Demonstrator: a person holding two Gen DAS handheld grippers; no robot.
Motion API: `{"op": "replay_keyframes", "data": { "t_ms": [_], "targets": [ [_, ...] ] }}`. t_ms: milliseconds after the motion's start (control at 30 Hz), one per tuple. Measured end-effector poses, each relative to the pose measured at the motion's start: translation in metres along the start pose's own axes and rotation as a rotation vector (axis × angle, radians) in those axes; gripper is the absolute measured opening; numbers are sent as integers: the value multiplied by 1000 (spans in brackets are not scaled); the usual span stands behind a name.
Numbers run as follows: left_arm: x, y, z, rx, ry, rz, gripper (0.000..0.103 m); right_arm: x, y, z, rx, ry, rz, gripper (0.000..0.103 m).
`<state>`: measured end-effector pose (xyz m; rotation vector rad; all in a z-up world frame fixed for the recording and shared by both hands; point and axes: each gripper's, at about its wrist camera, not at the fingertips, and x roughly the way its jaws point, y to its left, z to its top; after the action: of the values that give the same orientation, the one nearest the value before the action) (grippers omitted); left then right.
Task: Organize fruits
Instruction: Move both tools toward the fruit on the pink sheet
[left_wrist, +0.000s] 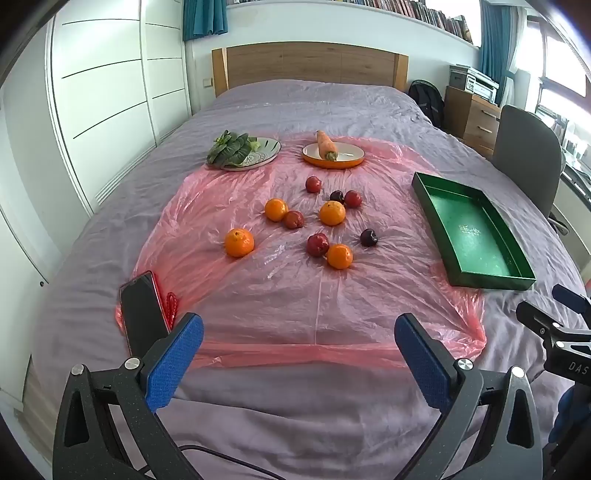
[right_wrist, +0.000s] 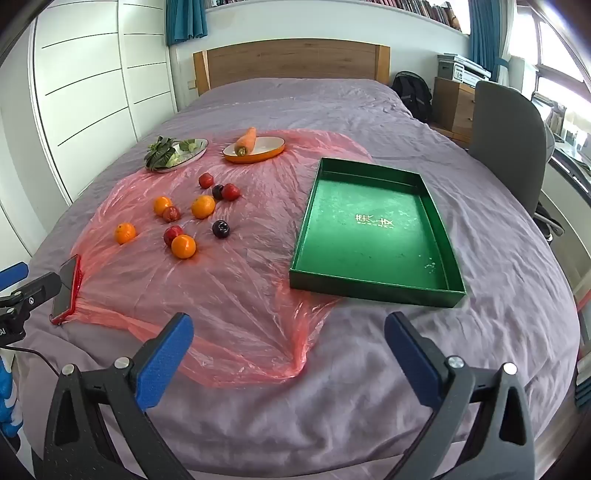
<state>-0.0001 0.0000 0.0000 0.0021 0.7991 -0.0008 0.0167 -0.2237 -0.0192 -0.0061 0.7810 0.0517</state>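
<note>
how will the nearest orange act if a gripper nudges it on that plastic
The orange is round, so it will probably roll. The pink plastic sheet looks slick and crinkled, so it may slide or veer. A plum touches it and would likely get bumped.

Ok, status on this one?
Left gripper and right gripper open, empty. Fruits loose on pink sheet, green tray empty. Nothing blocking.

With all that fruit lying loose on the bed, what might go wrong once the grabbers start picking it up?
The oranges and plums lie on slick pink plastic over soft bedding, so a nudge may roll them. Several touch, so one grab may shove a neighbour. The phone near the left gripper might get bumped.
</note>
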Motion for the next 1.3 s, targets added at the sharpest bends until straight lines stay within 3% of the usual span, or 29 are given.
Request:
{"op": "replay_keyframes", "data": {
  "t_ms": [800,1300],
  "targets": [
    [6,3,-5,8,7,57,102,4,-1,-2,5,17,3,103],
    [9,15,-5,-22,38,46,102,6,0,-3,0,20,5,103]
  ]
}}
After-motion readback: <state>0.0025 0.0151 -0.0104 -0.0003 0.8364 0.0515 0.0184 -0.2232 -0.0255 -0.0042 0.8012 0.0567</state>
